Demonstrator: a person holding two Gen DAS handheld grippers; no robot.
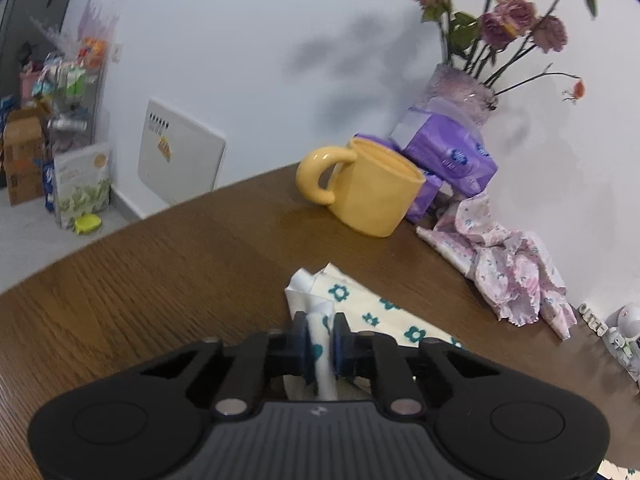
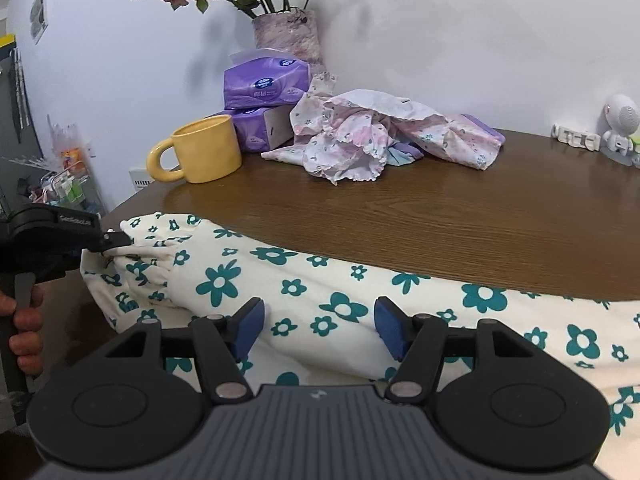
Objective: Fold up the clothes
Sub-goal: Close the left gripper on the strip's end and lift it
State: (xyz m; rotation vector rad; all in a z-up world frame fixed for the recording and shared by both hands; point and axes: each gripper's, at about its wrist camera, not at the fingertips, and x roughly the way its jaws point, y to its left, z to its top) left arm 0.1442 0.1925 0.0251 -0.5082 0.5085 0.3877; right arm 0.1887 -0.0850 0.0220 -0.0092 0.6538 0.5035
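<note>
A cream garment with teal flowers [image 2: 320,292] lies along the near edge of the brown wooden table [image 2: 400,208]. My left gripper [image 1: 320,340] is shut on a bunched edge of that garment [image 1: 372,312]; in the right wrist view the same left gripper [image 2: 116,240] pinches the garment's left end, with a hand on its handle. My right gripper [image 2: 318,328] hovers open just over the middle of the flowered cloth, nothing between its blue pads. A crumpled pink floral garment [image 2: 360,136] lies at the back of the table, also seen as the pink floral garment [image 1: 504,264].
A yellow mug [image 2: 204,154] stands at the back left, beside stacked purple tissue packs [image 2: 264,88] and a vase of dried roses [image 2: 288,32]. A white figurine [image 2: 620,124] sits at the back right. Boxes and bags [image 1: 80,184] clutter the floor by the wall.
</note>
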